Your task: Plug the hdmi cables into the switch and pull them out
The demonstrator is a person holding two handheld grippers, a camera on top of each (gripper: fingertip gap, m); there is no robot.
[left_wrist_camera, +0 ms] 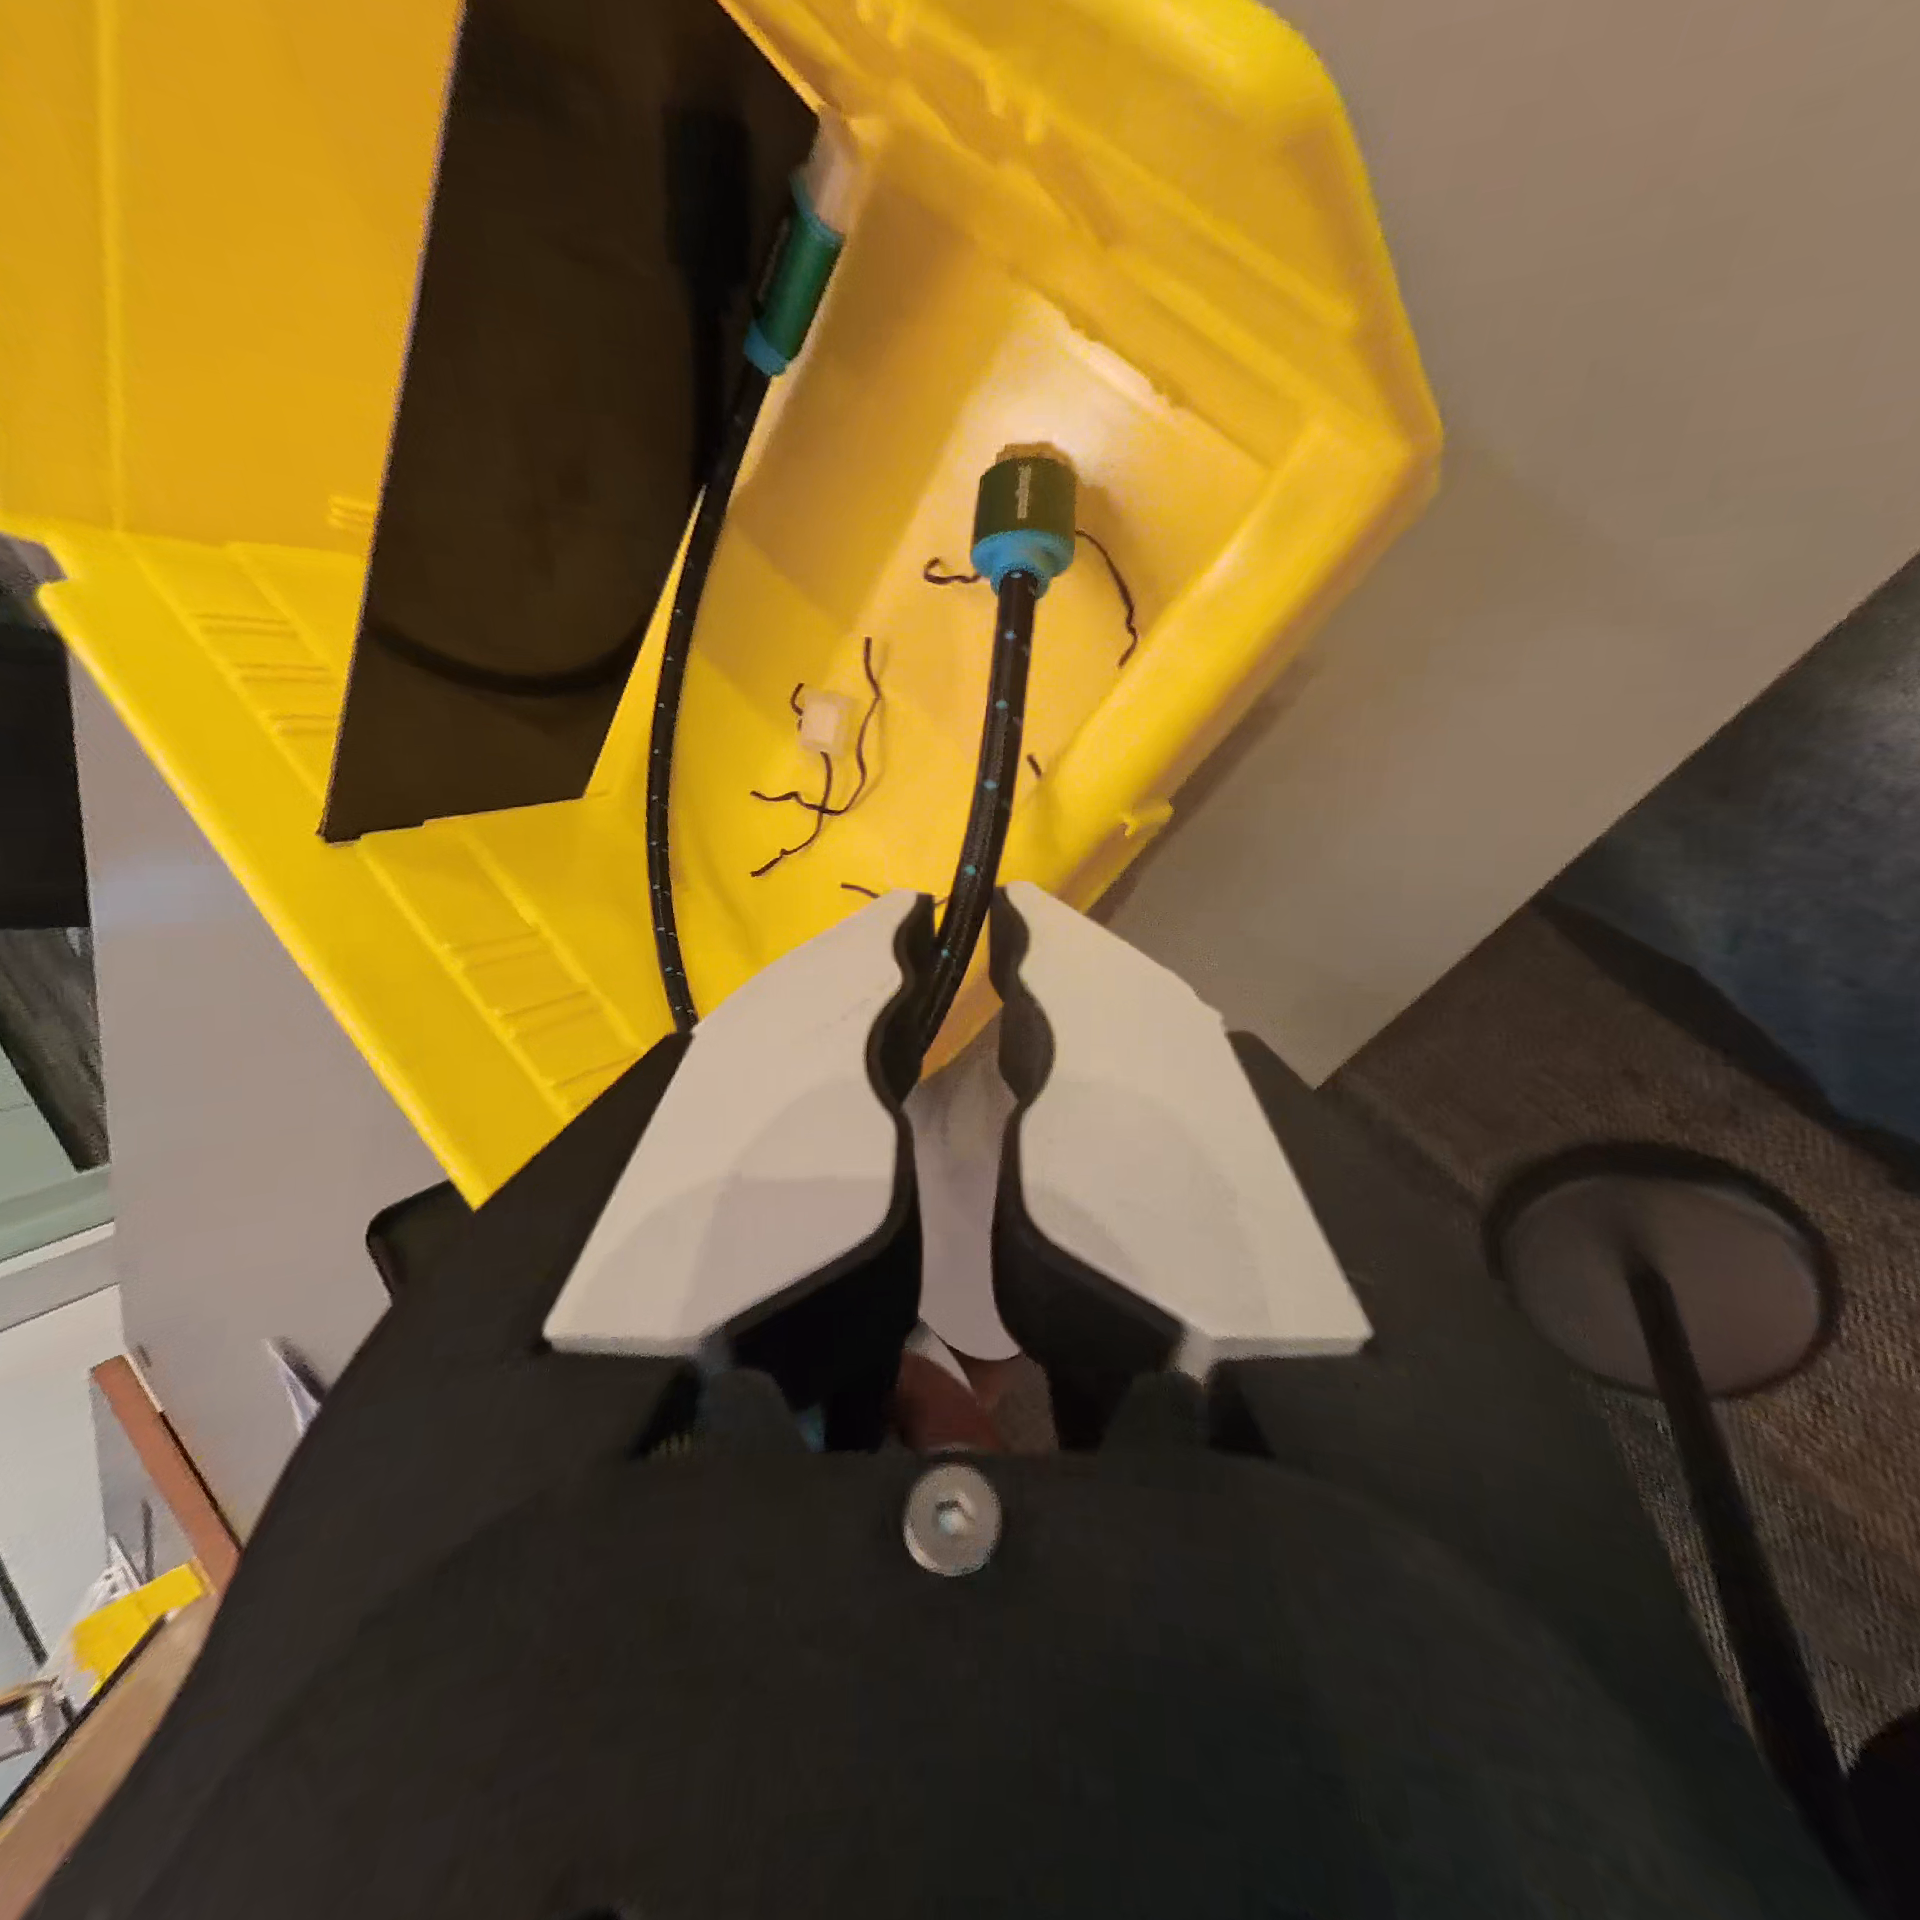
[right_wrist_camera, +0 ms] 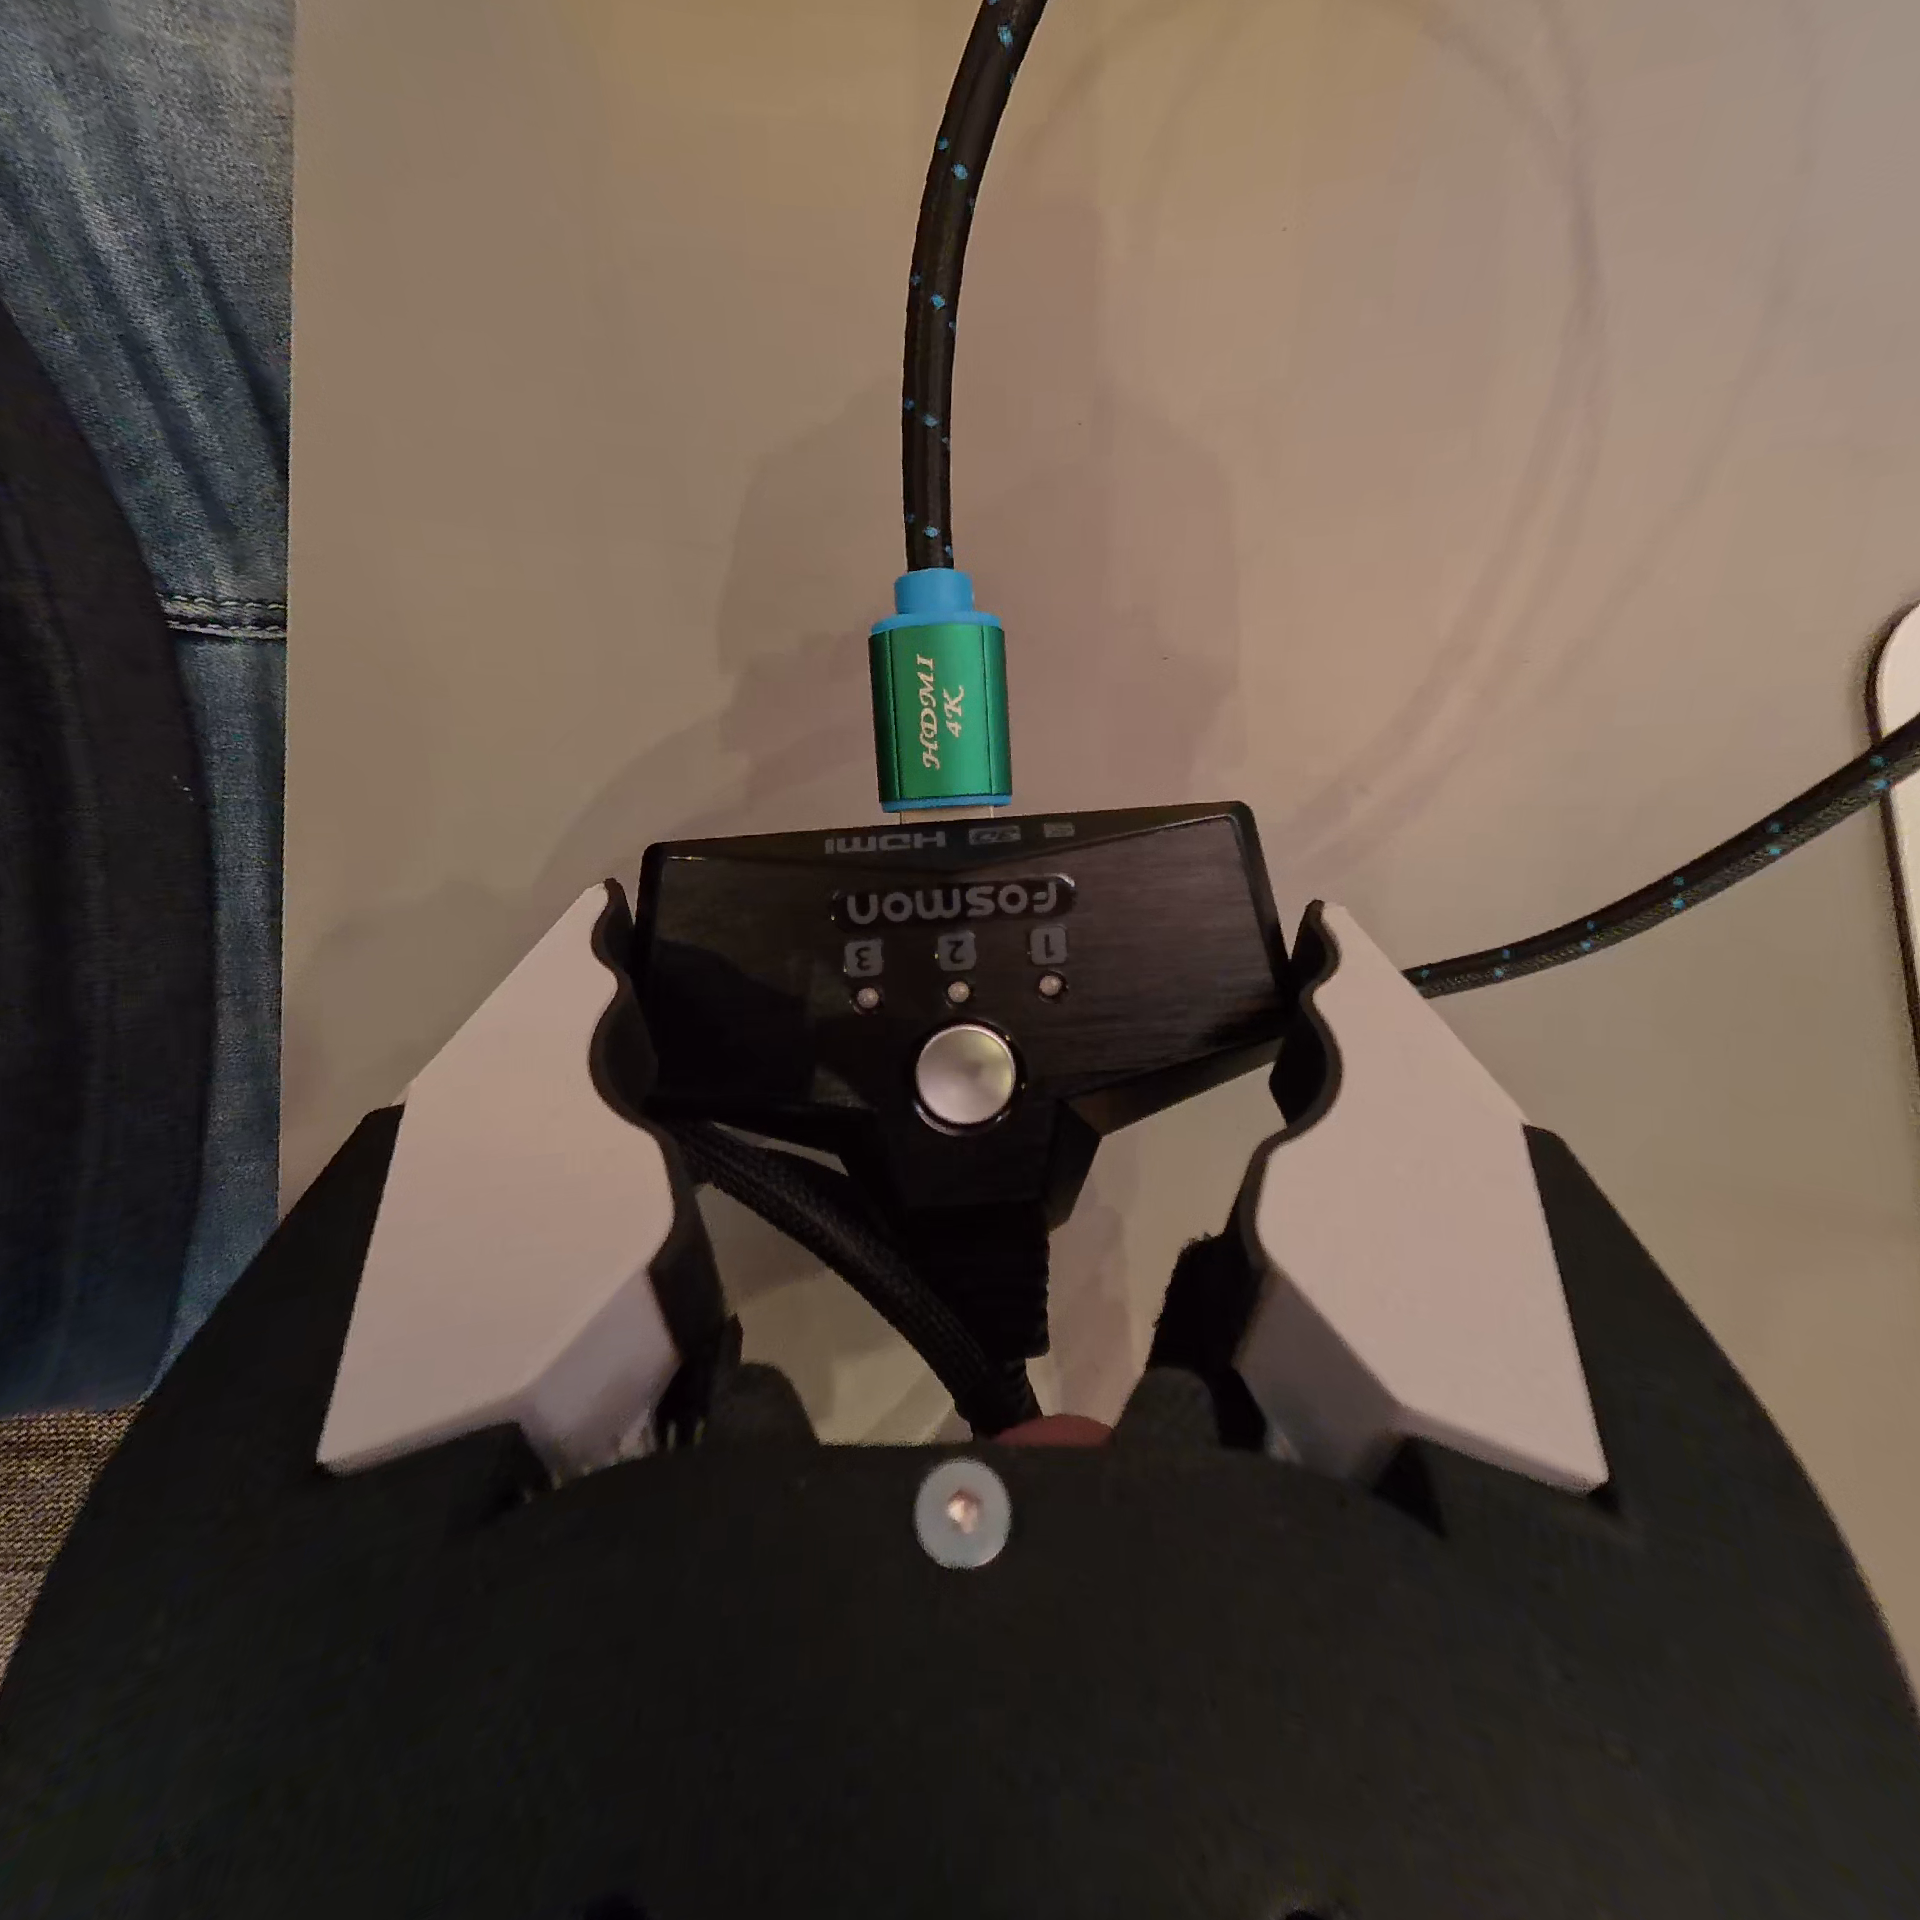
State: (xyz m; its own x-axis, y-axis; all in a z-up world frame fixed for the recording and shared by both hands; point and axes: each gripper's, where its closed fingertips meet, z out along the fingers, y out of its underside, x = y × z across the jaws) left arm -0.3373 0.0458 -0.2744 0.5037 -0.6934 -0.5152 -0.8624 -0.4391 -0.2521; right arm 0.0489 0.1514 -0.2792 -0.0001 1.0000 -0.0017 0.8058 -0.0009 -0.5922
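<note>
In the right wrist view my right gripper (right_wrist_camera: 961, 914) is shut on a black HDMI switch (right_wrist_camera: 1143, 935), one finger on each side of it. A green HDMI plug (right_wrist_camera: 940, 717) with a blue collar sits in the switch's far port, and its braided black cable (right_wrist_camera: 925, 364) runs up and away. In the left wrist view my left gripper (left_wrist_camera: 961, 925) is closed on a braided cable (left_wrist_camera: 987, 790) just behind its dark green plug (left_wrist_camera: 1023, 509), which hangs free over a yellow bin (left_wrist_camera: 208, 312). Another green plug (left_wrist_camera: 805, 270) lies beside a black panel (left_wrist_camera: 561, 416).
A second braided cable (right_wrist_camera: 1662, 873) crosses the pale table at right, near a white object (right_wrist_camera: 1896, 831). Blue denim (right_wrist_camera: 135, 623) is at the left edge. Loose black threads and a small white connector (left_wrist_camera: 826, 717) lie in the bin. A round dark base (left_wrist_camera: 1662, 1268) stands on carpet. Some 40 cm of space lies between my two pairs of fingers.
</note>
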